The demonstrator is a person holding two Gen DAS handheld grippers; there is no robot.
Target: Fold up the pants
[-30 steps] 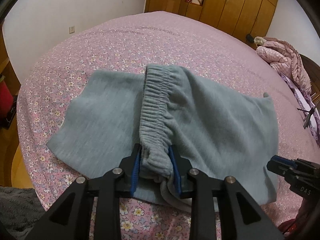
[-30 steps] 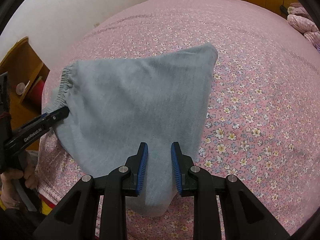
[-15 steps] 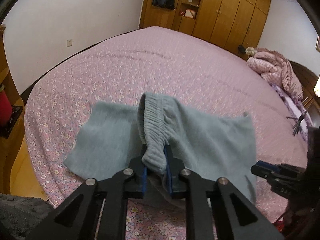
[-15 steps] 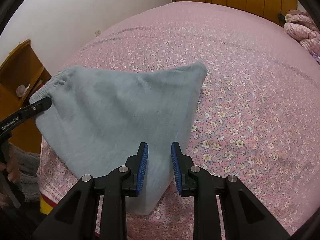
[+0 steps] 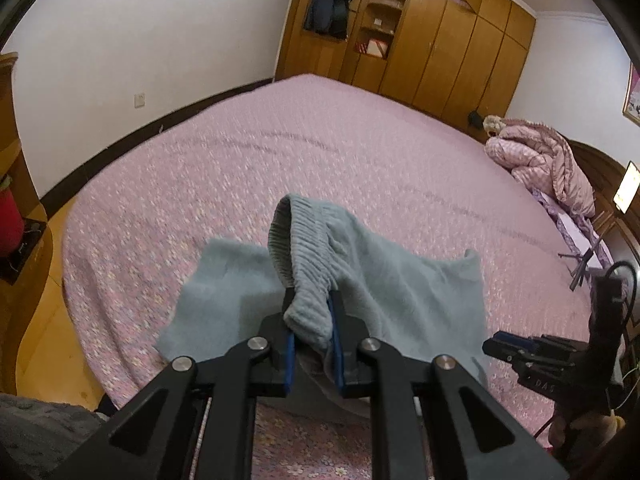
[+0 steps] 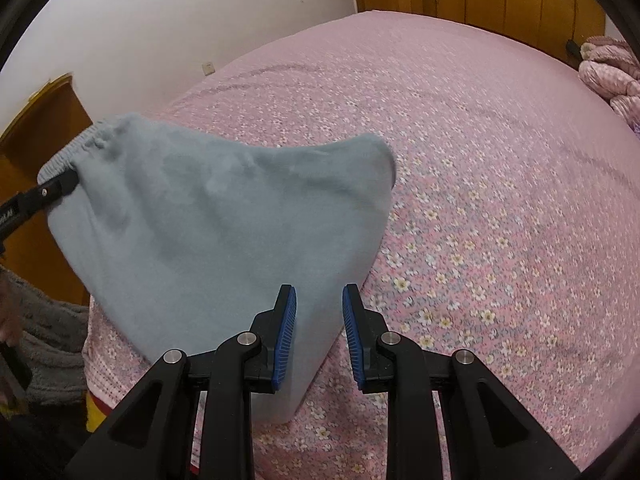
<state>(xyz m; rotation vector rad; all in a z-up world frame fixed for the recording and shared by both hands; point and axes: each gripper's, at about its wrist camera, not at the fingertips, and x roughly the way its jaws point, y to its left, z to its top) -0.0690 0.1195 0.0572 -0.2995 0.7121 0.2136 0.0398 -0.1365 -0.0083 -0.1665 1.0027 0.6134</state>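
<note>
At the far left the bed ends in a curved edge with bare wooden floor below it, so there is little room that way. The pants sit at this near-left corner of the bed.

The left tool is closed tight on the ribbed waistband, its blue pads pinching a bunched end of the elastic. That end is lifted clear of the bed, and the cloth drapes down from it on both sides. I take this as the start of a fold: holding the waistband high lets the top of the pants be carried over the part that lies flat.

Further right, the grey cloth spreads across the flowered cover to a raised, rounded corner. Its lower tip points toward the near edge of the bed.

The right tool hovers over that lower part with its jaws part way open. Cloth shows in the gap, but the pads do not appear to press on it, so it seems to hold nothing. It looks placed to take a second corner and keep the fold even.

Beyond and to the right, the bed is wide and bare. That is the best room for laying the fold down. A pink quilt is heaped at the far right, well apart.
</note>
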